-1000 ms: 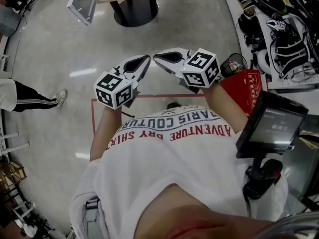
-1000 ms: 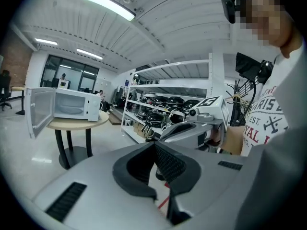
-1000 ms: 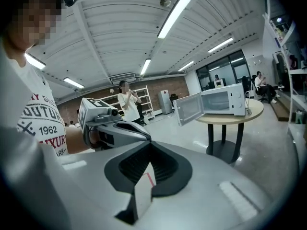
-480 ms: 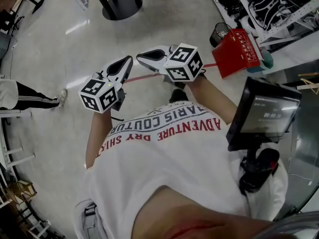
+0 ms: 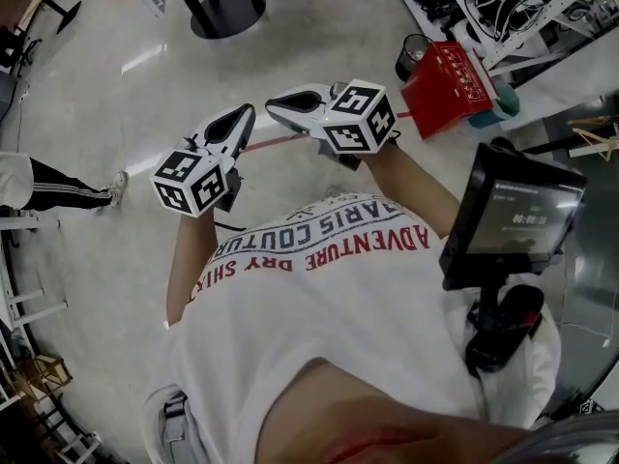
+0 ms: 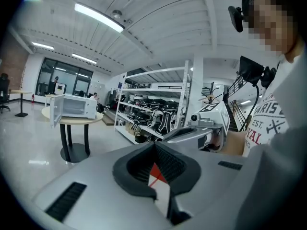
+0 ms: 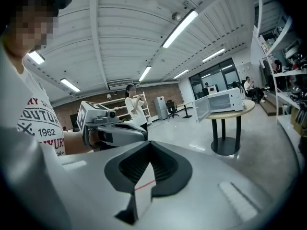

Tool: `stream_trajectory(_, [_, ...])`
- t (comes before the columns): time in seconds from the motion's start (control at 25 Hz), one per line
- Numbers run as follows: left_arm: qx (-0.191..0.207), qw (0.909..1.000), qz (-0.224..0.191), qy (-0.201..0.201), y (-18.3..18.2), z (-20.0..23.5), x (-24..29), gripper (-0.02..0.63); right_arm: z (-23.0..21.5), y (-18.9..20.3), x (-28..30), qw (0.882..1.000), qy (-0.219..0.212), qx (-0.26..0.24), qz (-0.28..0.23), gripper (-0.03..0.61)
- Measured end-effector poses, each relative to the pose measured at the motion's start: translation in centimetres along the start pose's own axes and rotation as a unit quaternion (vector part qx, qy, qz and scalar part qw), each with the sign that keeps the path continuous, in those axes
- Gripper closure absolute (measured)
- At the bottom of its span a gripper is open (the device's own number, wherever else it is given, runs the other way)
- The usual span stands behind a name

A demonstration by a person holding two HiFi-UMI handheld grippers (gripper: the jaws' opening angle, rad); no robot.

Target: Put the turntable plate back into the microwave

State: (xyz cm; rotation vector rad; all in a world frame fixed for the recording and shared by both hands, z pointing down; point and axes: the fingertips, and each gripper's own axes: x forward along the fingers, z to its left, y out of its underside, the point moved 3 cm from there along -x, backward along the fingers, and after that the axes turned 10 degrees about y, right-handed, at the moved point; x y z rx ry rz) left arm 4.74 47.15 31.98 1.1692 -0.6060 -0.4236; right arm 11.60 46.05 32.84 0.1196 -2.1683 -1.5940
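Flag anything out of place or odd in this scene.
Nothing looks damaged or spilled. The microwave on the round table stands with its door open, and no turntable plate shows in any view; the left gripper and right gripper are both shut, empty.

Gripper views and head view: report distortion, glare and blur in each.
Left gripper view: heavy fisheye bend, dark corners, ceiling strip light blown out. Right gripper view: same bend, microwave small but clear. Head view: glare streaks on floor, edges bowed.
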Motion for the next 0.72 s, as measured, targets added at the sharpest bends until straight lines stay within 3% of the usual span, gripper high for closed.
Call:
stream_trajectory(0.16, [0.002,1.0,0.001,0.0,0.2,-2.5,-0.4,0.612,1.5,0.4,-2.1,1.0,0.003,-0.002,-0.003,0.578])
stream_trajectory(0.72, [0.011,0.9998,0.012,0.008,0.6,-4.1,0.3,0.612,1.8,1.0,-3.3,1.0,0.008,-0.006,-0.005,0.578])
